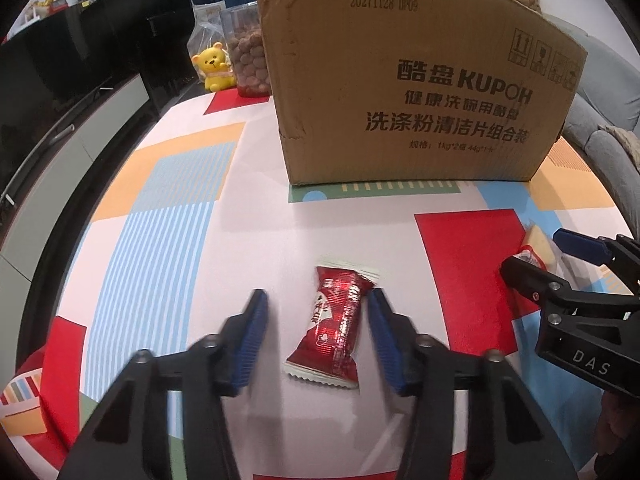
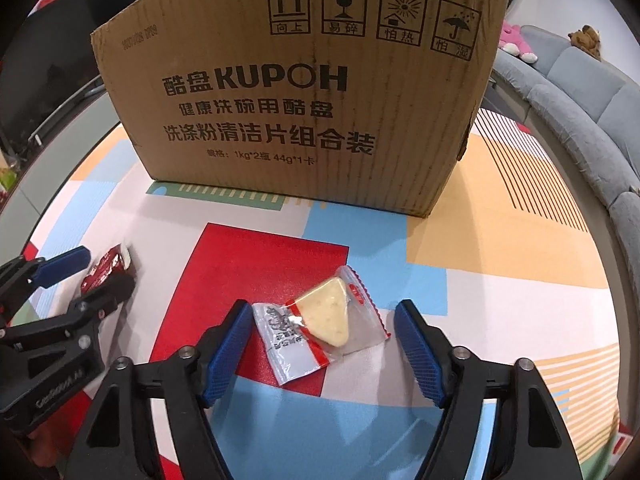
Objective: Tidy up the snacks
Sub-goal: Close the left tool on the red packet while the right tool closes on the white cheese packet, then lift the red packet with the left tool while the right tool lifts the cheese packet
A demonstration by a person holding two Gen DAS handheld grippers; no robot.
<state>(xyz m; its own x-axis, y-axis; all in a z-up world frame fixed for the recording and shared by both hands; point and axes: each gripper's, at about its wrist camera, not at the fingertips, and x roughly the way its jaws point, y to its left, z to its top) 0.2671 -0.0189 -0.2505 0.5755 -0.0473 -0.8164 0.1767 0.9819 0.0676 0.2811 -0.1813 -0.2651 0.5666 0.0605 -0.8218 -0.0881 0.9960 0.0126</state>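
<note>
On the tabletop (image 1: 248, 220), covered in a smooth cloth printed with flat red, orange, blue and striped blocks, lies a red snack packet (image 1: 334, 326). It is a glossy foil pillow pack with white crimped, saw-toothed ends. Its long axis runs near to far, leaning slightly so the far end tips right.

The left claw (image 1: 318, 314) straddles this packet with its black arms and ribbed blue pads. The right pad sits at the packet's far right edge, perhaps just touching, while a clear gap of tabletop shows between the left pad and the wrapper. The jaws stand partly closed around it without clamping.

To the right, the cheese-wedge snack (image 2: 320, 330) rests on a red block of the cloth. Its clear crinkled plastic wrapper has a printed white end and red trim, and inside is a pale yellow triangular piece with its apex pointing far and slightly right. The wrapper's long axis runs diagonally, from near left to far right.

The right claw (image 2: 324, 318) stands wide around it. Its left pad is right beside the wrapper's near-left end, and its right pad is apart from the wrapper.

Beyond both snacks stands a brown corrugated cardboard box (image 2: 304, 92), upright and printed in black.
</note>
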